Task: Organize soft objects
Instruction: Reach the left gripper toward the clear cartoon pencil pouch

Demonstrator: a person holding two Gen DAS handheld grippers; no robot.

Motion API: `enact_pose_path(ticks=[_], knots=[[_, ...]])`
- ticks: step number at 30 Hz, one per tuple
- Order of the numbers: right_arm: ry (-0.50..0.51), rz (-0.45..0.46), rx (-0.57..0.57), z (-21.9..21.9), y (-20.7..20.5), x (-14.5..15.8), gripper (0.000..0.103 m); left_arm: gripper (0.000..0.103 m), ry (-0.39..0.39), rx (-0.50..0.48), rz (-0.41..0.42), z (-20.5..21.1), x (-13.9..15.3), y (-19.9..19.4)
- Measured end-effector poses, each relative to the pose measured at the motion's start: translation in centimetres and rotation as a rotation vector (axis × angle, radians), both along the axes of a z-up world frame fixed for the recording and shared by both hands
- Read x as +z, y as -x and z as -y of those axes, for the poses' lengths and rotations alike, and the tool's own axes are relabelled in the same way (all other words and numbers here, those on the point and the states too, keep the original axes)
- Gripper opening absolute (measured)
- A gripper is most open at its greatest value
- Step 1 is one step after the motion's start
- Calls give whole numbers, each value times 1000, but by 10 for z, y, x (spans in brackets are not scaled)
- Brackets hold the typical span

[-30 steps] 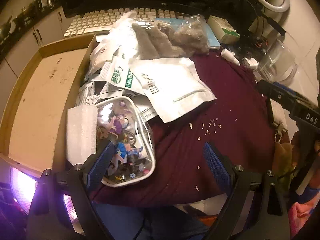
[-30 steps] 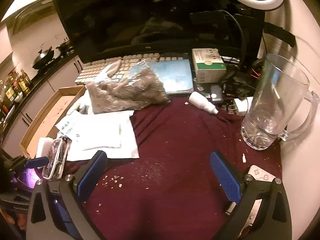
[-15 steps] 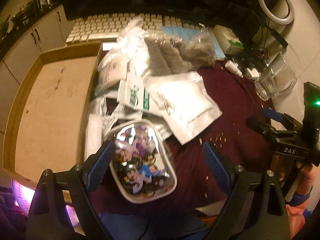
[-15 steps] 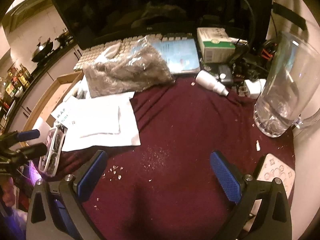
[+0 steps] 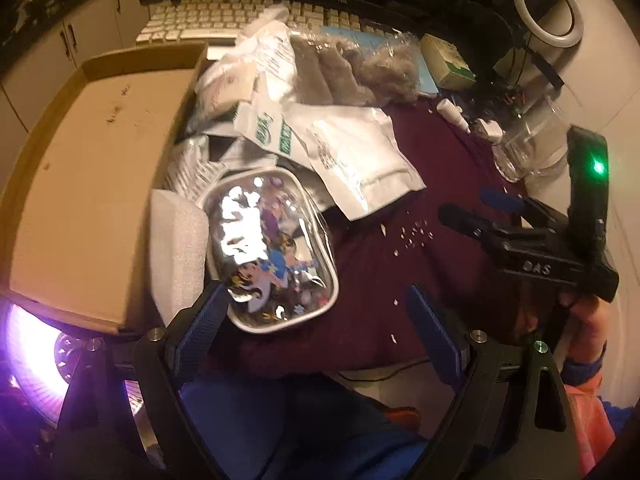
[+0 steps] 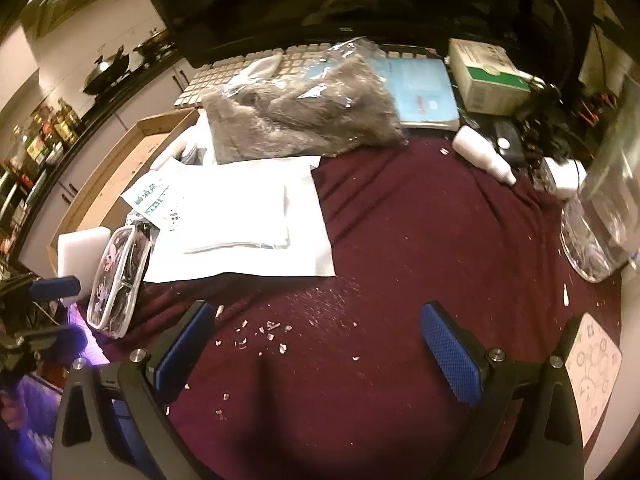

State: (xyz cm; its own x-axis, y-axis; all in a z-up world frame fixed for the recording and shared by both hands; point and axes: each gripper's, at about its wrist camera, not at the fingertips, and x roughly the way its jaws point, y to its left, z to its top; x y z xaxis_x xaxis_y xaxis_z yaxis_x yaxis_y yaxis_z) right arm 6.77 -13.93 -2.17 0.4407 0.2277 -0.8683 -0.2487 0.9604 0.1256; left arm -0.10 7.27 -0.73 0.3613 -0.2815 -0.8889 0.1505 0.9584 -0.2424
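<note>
Left gripper: jaws spread, empty, above near edge of maroon cloth. Right gripper: jaws spread, empty, over scattered crumbs. Clear cartoon-print pouch: beside white foam block, by cardboard box. White packets: mid-cloth. Bagged grey fur: against keyboard.

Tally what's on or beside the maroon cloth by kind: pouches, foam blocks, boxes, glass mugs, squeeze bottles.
Clear cartoon-print pouch: 1
Bag of grey fluff: 1
White foam block: 1
Open cardboard box: 1
Small green-and-white carton: 1
Glass mug: 1
White squeeze bottle: 1
White sachets: overlapping, not countable.
Total, sachets aside: 7
</note>
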Motion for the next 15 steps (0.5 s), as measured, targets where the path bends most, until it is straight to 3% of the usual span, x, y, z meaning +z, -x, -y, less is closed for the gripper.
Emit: enact_pose_path(ticks=[6, 10, 12, 15], knots=[[-105, -76, 26, -13, -23, -5, 103, 91, 8, 10, 8, 13, -8, -14], [-95, -96, 52, -29, -43, -4, 103, 91, -8, 26, 41, 17, -9, -24], [-99, -129, 74, -39, -53, -6, 103, 87, -21, 23, 55, 19, -11, -27], [-74, -170, 129, -57, -62, -10, 103, 72, -40, 26, 71, 19, -11, -27]])
